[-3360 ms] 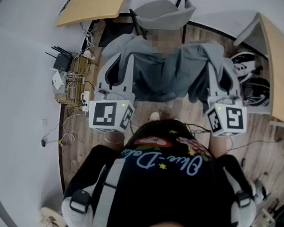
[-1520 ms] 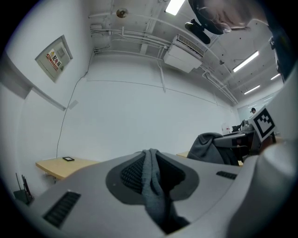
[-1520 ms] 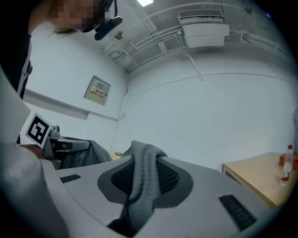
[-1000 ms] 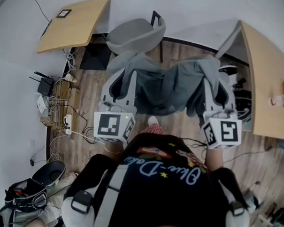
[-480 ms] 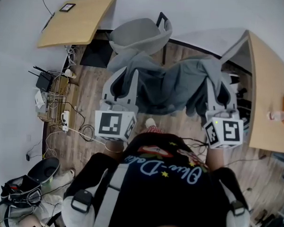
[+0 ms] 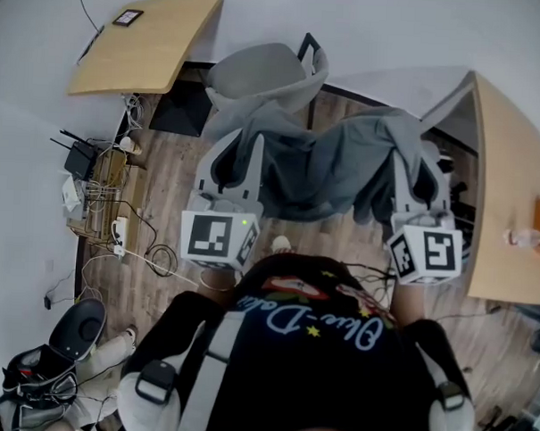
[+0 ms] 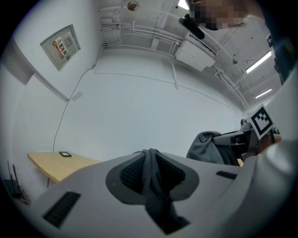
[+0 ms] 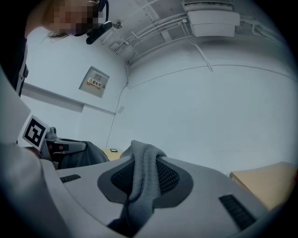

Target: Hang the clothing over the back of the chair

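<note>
Between the two level grippers, the grey clothing [image 6: 330, 168] hangs spread wide above the wooden floor [image 6: 163, 205], its upper edge close to the grey chair [image 6: 258, 76] that stands beyond it; whether cloth and chair touch cannot be told. At one end the left gripper [image 6: 235, 151] is clamped on a bunched dark fold of the clothing, which runs up between its jaws and over their tips. At the other end the right gripper [image 6: 413, 163] pinches a paler fold the same way, beside a wooden surface [image 6: 513, 176].
</note>
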The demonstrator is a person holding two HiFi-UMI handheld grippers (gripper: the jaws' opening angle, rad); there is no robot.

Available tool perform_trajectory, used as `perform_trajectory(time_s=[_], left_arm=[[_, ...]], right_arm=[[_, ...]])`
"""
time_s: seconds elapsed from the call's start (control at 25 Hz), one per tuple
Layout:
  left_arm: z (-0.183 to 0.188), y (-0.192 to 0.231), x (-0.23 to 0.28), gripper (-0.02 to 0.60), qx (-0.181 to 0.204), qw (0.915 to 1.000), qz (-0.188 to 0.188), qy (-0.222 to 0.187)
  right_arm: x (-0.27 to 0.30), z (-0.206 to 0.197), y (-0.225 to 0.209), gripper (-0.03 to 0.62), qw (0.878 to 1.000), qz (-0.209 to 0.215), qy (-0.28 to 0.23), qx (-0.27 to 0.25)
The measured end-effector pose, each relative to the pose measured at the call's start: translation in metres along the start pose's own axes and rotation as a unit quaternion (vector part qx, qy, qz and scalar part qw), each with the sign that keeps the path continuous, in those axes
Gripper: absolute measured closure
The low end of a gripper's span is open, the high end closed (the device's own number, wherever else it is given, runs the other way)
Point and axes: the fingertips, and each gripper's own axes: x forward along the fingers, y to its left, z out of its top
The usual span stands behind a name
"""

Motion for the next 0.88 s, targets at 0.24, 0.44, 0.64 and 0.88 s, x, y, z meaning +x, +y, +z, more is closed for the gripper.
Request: perform_trajectory(time_s=[0.24,0.44,0.64,0.88], left_arm=[[-0.001,0.026,0.009,0.523,-0.003,1.0000,0.002,0.006],[-0.001,0.023,0.011,0.522,0.006,0.9997,0.017,0.016],[-0.006,0.039,0.015,0.522,0.007,0.9984,0.048,0.029],[-0.006,0.053,0.027,0.523,0.012,0.9948,0.096,0.034]], right_arm=[[0.024,-0.001,0.008,0.523,1.000,-0.004,0.005,0.011],[0.030,-0.008,-0.004,0.523,1.000,0.004,0.006,0.030],[0.057,-0.010,-0.003,0.523,0.999,0.030,0.005,0.033],[0.097,-0.013,-0.010,0.523,0.996,0.074,0.000,0.041]])
